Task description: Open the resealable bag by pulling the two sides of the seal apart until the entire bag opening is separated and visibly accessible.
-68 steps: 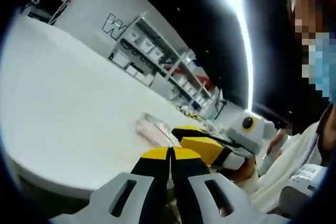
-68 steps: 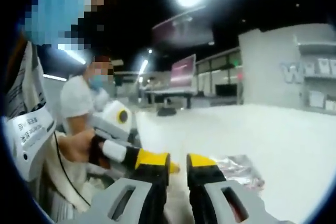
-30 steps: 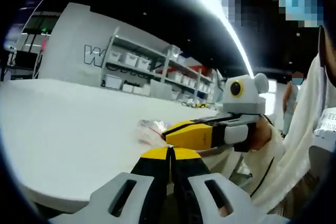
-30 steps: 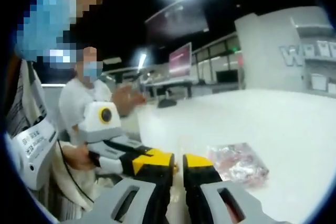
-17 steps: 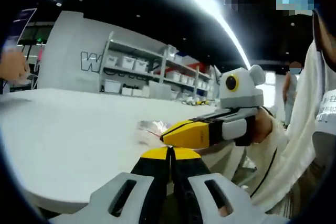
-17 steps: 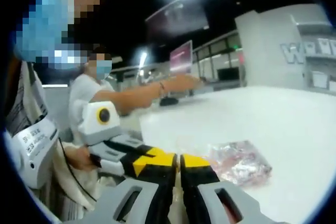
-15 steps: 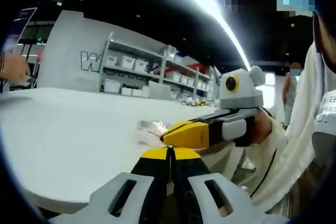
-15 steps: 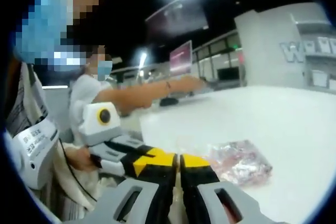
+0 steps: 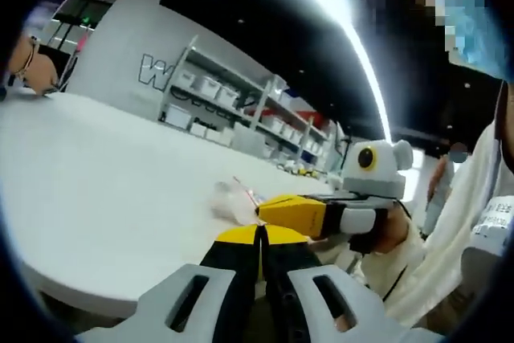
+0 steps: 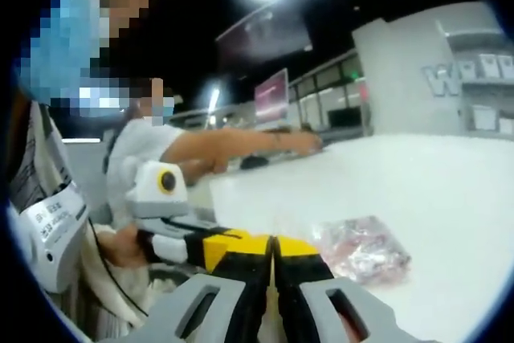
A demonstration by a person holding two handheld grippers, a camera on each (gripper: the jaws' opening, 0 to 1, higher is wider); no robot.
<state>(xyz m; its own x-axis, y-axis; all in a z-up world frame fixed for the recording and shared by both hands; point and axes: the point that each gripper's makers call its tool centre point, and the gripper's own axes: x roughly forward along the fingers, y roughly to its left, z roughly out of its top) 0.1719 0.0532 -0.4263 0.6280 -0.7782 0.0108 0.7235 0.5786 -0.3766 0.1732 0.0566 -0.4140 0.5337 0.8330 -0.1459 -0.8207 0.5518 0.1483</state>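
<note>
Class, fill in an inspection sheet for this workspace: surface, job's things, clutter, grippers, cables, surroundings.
Surface: plain white table, bare around the bag.
Job's things: clear resealable plastic bag with pinkish contents, lying flat on the table; held by neither gripper; seal state cannot be told.
Clutter: nothing seen.
Grippers: left gripper jaws shut, empty; right gripper jaws shut, empty, near the bag.
Cables: nothing seen.
Surroundings: storage shelves with boxes; another person's arm reaching onto the table.
</note>
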